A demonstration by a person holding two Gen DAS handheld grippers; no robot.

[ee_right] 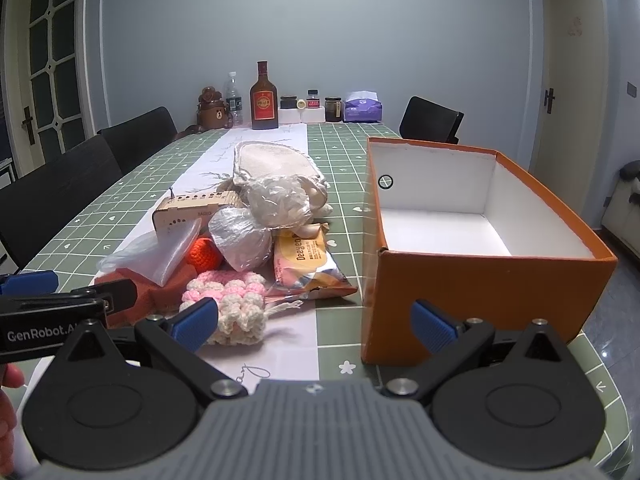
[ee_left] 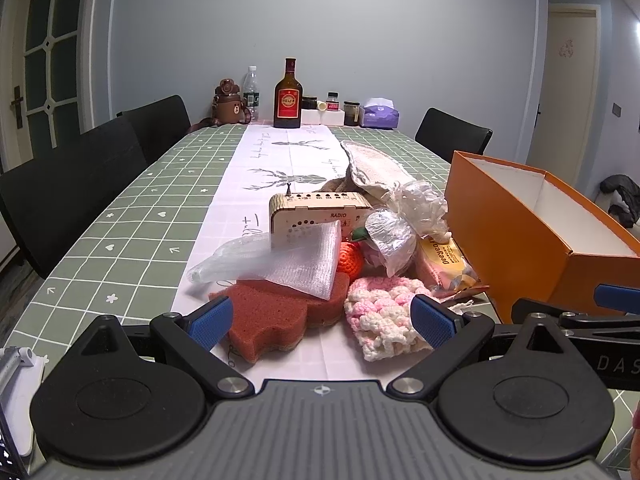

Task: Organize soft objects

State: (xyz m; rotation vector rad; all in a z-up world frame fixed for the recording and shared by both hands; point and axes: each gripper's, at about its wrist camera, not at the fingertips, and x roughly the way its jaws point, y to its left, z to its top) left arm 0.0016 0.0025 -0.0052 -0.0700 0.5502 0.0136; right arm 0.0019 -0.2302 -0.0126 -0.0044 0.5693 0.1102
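A: What does the left gripper point(ee_left: 322, 320) have?

B: Nothing. Its jaws stand wide apart, low over the surface point(ee_left: 120, 216), with the reddish-brown sponge point(ee_left: 276, 312) and the pink-and-white crocheted piece point(ee_left: 384, 312) lying between its blue fingertips point(ee_left: 210, 322).

A: And the right gripper point(ee_right: 316, 322)?

B: Spread just as wide and empty. The crocheted piece point(ee_right: 230, 304) sits just beside its left fingertip, and the near wall of the orange box point(ee_right: 472, 296) is just beyond its right one.

A: Where is the heap of soft things?

B: On the white runner point(ee_left: 240, 168), left of the box. A white foam sheet point(ee_left: 308, 256) and a clear plastic bag point(ee_left: 224, 256) lie on the sponge. Behind them stands a wooden radio point(ee_left: 316, 212), and an orange knitted ball point(ee_left: 351, 262) is tucked next to it. Two crumpled plastic wraps point(ee_left: 404, 224) are piled above a snack packet point(ee_left: 448, 264), with a beige padded mitt point(ee_left: 376, 168) at the back.

A: Anything in the box?

B: From the right wrist view its white inside shows bare. It stands open-topped on the green checked cloth, well clear of the bottles and the tissue pack point(ee_right: 363, 107) at the far end.
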